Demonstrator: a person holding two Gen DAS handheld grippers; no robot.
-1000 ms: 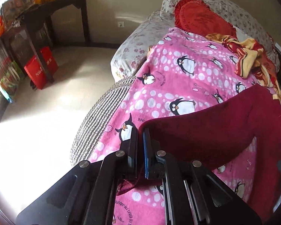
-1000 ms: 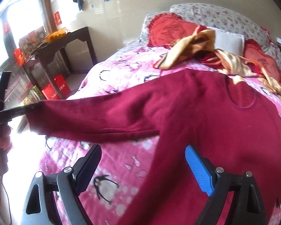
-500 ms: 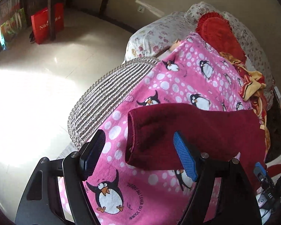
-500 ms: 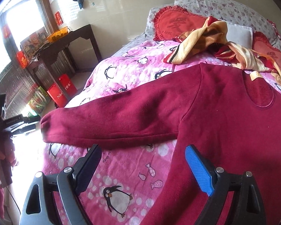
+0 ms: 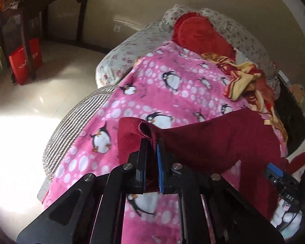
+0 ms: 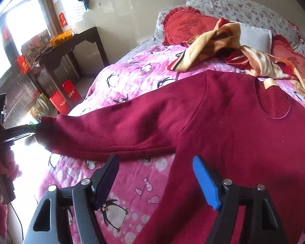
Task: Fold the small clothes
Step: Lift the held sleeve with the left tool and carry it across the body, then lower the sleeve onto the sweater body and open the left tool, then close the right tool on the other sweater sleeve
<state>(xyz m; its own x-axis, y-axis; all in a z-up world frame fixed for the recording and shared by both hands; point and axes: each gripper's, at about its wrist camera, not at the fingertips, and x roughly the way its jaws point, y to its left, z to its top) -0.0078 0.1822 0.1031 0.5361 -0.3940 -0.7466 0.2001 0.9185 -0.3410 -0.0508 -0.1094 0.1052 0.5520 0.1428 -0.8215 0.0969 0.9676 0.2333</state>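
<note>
Half a second ago the left gripper (image 5: 151, 142) stood wide apart over the flat cuff; now its jaws are clenched on the sleeve cuff (image 5: 140, 130) and the cuff is lifted off the penguin blanket (image 5: 158, 93). The right gripper (image 6: 155, 174) has just been narrowing its jaws, yet they stand released, with only blanket and the sweater's side edge below them and nothing pinched.

The dark red sweater (image 6: 244, 134) lies face up on the blanket, body to the right, neckline toward the far pillows, its left sleeve stretched out toward the bed's left edge.

The step in hand looks like folding that sleeve in over the body. To do it well, the cuff should travel right in a low arc so the sleeve creases at the shoulder seam (image 6: 208, 93). The right gripper could pin the body near the armpit so the sweater does not slide. The cuff should land flat before letting go.
</note>
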